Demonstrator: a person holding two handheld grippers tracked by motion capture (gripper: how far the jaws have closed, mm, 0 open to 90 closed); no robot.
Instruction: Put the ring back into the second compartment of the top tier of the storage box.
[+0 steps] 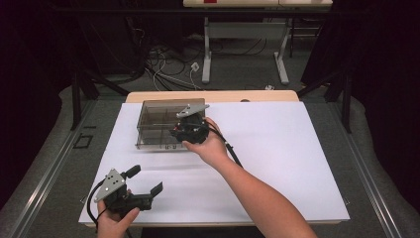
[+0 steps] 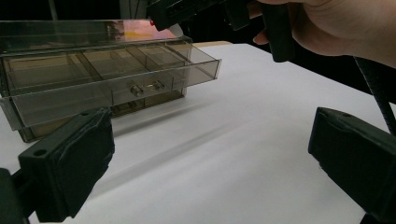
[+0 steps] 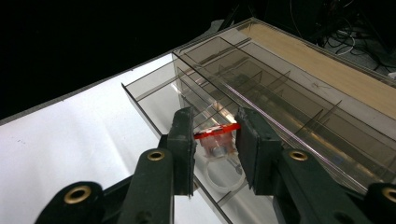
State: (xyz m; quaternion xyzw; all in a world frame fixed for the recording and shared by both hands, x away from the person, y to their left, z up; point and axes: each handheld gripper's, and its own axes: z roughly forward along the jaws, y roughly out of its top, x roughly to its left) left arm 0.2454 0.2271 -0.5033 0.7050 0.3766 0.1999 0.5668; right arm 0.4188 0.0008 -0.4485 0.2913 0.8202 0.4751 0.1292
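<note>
A smoky clear organiser box (image 1: 159,110) stands at the back left of the white sheet, with its drawer (image 2: 116,88) pulled out toward me. My right gripper (image 3: 215,128) hovers over the open drawer (image 3: 154,98), shut on a small clear plastic ring with a red top (image 3: 218,145). From above, that gripper (image 1: 182,133) hangs at the box's front right corner. My left gripper (image 1: 146,179) rests near the front left edge, open with nothing between its jaws. Its own view (image 2: 210,163) faces the drawer front. The other hand (image 2: 336,28) is at the top right there.
The white sheet (image 1: 277,148) covers most of the wooden table (image 1: 213,95), with bare room to the right of the box and in the middle. The drawer has several divided compartments. Cables and another table's legs (image 1: 207,54) lie on the floor beyond.
</note>
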